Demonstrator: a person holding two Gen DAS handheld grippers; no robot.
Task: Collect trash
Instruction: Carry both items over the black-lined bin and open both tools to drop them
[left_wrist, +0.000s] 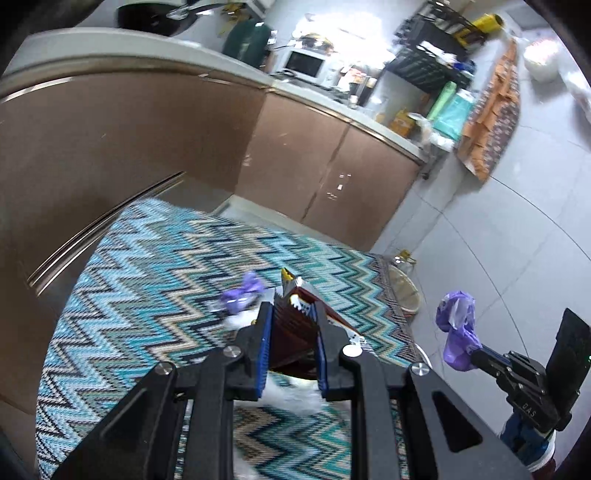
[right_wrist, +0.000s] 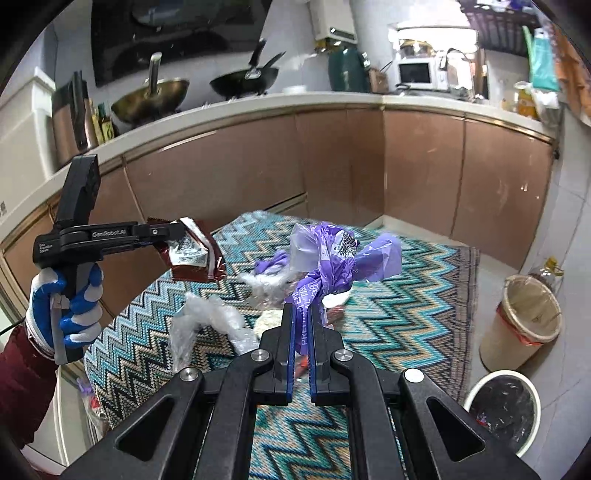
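Observation:
My left gripper (left_wrist: 293, 308) is shut on a dark red foil wrapper (left_wrist: 295, 325), held in the air above the zigzag rug (left_wrist: 147, 295). The right wrist view shows that same left gripper (right_wrist: 177, 230) at the left, with the red wrapper (right_wrist: 194, 254) hanging from it. My right gripper (right_wrist: 303, 308) is shut on a crumpled purple plastic wrapper (right_wrist: 340, 258), also lifted off the rug (right_wrist: 406, 295). From the left wrist view, the right gripper (left_wrist: 476, 356) and its purple wrapper (left_wrist: 456, 325) show at the right. On the rug lie another purple scrap (right_wrist: 273, 264) and clear plastic film (right_wrist: 207, 317).
A tan bin (right_wrist: 524, 321) and a white bin with a dark liner (right_wrist: 502, 410) stand on the tiled floor right of the rug. Brown cabinets (right_wrist: 332, 166) under a white counter run along the back and left. A gloved hand (right_wrist: 70, 302) holds the left gripper.

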